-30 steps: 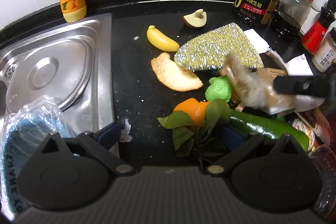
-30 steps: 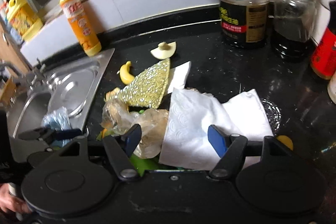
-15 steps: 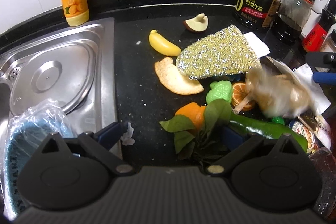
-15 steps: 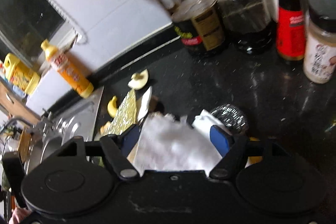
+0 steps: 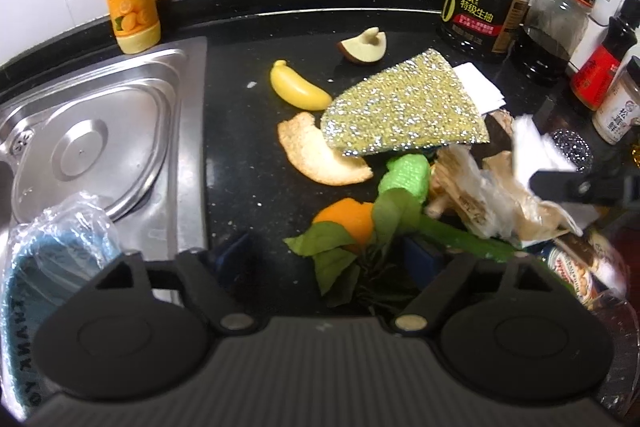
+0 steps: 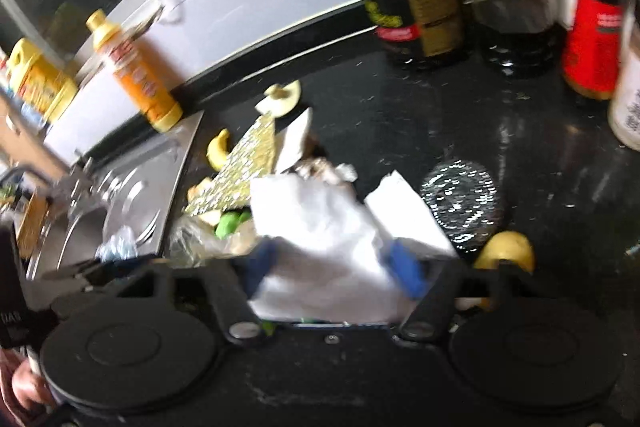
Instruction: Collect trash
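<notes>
Jaws of our right gripper (image 6: 332, 267) have just been closing on the crumpled white paper napkin (image 6: 320, 227); we judge it secured. Left gripper (image 5: 332, 251), half open above the green leaves (image 5: 328, 243), grips nothing.

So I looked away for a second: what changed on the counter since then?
The right gripper has just been closing on the white tissue. The left gripper's jaws have just been closing, with only leaves between them. Banana, glitter cloth and bottles stayed put.
</notes>
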Motion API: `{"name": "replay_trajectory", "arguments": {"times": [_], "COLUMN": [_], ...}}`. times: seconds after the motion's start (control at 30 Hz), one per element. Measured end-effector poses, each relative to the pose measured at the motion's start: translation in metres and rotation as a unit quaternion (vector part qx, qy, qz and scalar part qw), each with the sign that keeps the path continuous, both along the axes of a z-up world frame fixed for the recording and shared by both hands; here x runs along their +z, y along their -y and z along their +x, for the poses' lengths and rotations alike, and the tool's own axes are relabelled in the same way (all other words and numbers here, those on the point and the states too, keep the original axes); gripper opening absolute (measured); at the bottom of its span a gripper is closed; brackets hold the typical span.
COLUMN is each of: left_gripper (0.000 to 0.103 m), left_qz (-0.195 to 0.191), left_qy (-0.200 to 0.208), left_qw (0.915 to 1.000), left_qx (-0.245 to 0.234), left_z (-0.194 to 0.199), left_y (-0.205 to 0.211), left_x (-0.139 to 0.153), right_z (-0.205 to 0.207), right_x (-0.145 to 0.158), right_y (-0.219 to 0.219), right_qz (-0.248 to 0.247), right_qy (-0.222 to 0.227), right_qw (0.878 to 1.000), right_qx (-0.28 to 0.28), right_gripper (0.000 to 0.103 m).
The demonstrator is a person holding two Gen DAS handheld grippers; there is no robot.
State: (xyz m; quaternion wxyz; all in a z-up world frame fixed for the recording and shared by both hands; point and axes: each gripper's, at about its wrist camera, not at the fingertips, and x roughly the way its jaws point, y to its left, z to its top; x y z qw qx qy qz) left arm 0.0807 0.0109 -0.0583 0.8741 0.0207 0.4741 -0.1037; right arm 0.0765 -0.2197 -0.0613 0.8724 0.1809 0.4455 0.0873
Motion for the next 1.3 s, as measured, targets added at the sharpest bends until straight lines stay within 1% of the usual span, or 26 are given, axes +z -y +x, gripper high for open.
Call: {"name": "replay_trajectory", "arguments": {"times": [0.03, 0.07, 0.1, 0.17, 0.2, 0.23, 0.33, 0.5, 0.63, 0.87, 1.07, 1.3], "left_gripper": [0.063, 0.058, 0.052, 0.047, 0.045, 0.044, 0.040, 0.031, 0.030, 0.029, 0.029, 0.029], "left_qz": [0.000, 0.000, 0.003, -0.004, -0.007, -0.007, -0.009, -0.007, -0.008, -0.013, -0.023, -0.033], "left_qy": [-0.004, -0.006, -0.003, -0.004, -0.005, -0.004, -0.002, 0.012, 0.025, 0.030, 0.044, 0.062], "left_qw": [1.0000, 1.0000, 1.0000, 1.0000, 0.9999, 0.9999, 0.9999, 0.9998, 0.9996, 0.9994, 0.9987, 0.9975], "left_qx": [-0.002, -0.004, -0.003, -0.005, -0.005, -0.006, -0.007, -0.013, -0.014, -0.011, -0.009, -0.002], "left_z": [0.000, 0.000, 0.000, -0.001, -0.001, 0.000, 0.001, -0.001, -0.003, -0.012, -0.026, -0.042], "left_y": [0.001, 0.001, 0.002, 0.000, -0.001, -0.001, -0.001, 0.005, 0.008, 0.003, -0.008, -0.030], "left_x": [-0.001, -0.002, -0.002, -0.001, -0.001, -0.001, -0.001, 0.001, 0.008, 0.020, 0.035, 0.053], "right_z": [0.000, -0.001, -0.002, -0.004, -0.005, -0.007, -0.013, -0.022, -0.027, -0.030, -0.029, -0.028], "right_x": [-0.001, -0.001, -0.001, 0.000, 0.002, 0.003, 0.006, 0.011, 0.022, 0.041, 0.059, 0.079], "right_y": [-0.001, 0.001, 0.004, 0.014, 0.017, 0.020, 0.031, 0.046, 0.048, 0.034, 0.004, -0.043], "right_qz": [0.001, 0.002, 0.009, 0.025, 0.022, 0.014, 0.012, 0.020, 0.023, 0.025, 0.029, 0.036], "right_qy": [0.001, 0.002, 0.001, 0.001, 0.005, 0.008, 0.014, 0.025, 0.040, 0.060, 0.078, 0.094], "right_qw": [1.000, 1.000, 1.000, 0.999, 0.999, 0.999, 0.998, 0.996, 0.996, 0.996, 0.996, 0.995], "right_qx": [-0.002, -0.007, -0.015, -0.026, -0.032, -0.035, -0.054, -0.080, -0.081, -0.060, -0.030, 0.014], "right_gripper": [0.028, 0.019, 0.017, 0.017, 0.012, 0.010, 0.009, 0.008, 0.008, 0.008, 0.008, 0.008]}}
